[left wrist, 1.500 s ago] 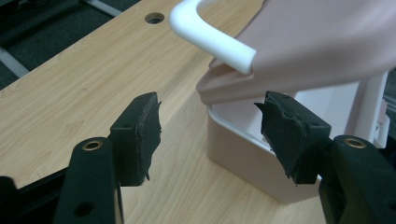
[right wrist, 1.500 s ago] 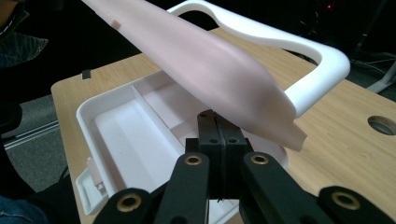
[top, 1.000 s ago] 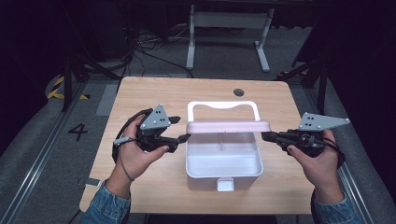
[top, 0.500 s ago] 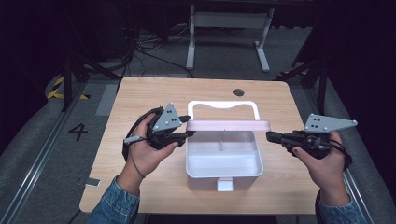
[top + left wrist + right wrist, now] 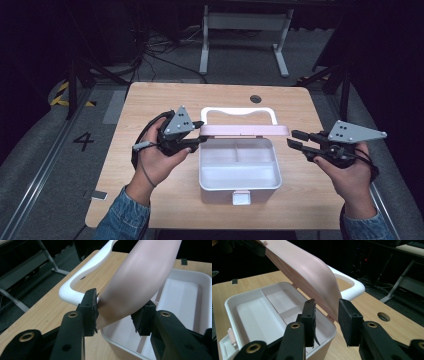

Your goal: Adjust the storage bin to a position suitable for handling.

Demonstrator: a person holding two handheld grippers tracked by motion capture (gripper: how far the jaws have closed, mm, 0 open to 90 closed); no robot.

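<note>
1. We see a white storage box [image 5: 237, 172] near the middle of the wooden tabletop [image 5: 150, 105], its latch tab on the near wall and its inside split into compartments.
2. The pink lid [image 5: 245, 131] stands raised along the far edge of the box, hinged there, with the white carry handle [image 5: 240, 111] lying flat on the tabletop just beyond it.
3. The left tool [image 5: 196, 137] sits at the left end of the lid. In the left gripper view its 2 black pads [image 5: 92, 307] sit on either side of the lid's rounded end [image 5: 140, 277]; the left pad touches the pink surface and the right pad lies against its underside, so we read it as clamped on the lid. The jaws have just been closing, with the lid between them.
4. The right tool [image 5: 295, 140] is just to the right of the lid's right end, a small gap showing between it and the lid in the high view.
5. In the right gripper view the right tool's pads [image 5: 310, 315] stand apart, with the lid's edge [image 5: 312, 272] beyond them and not gripped. These jaws have just been opening, with nothing between them.
6. Both hands enter from the near edge; denim sleeves [image 5: 120, 215] cover the forearms.
7. A round cable hole [image 5: 256, 99] sits in the far part of the tabletop, right of centre.
</note>
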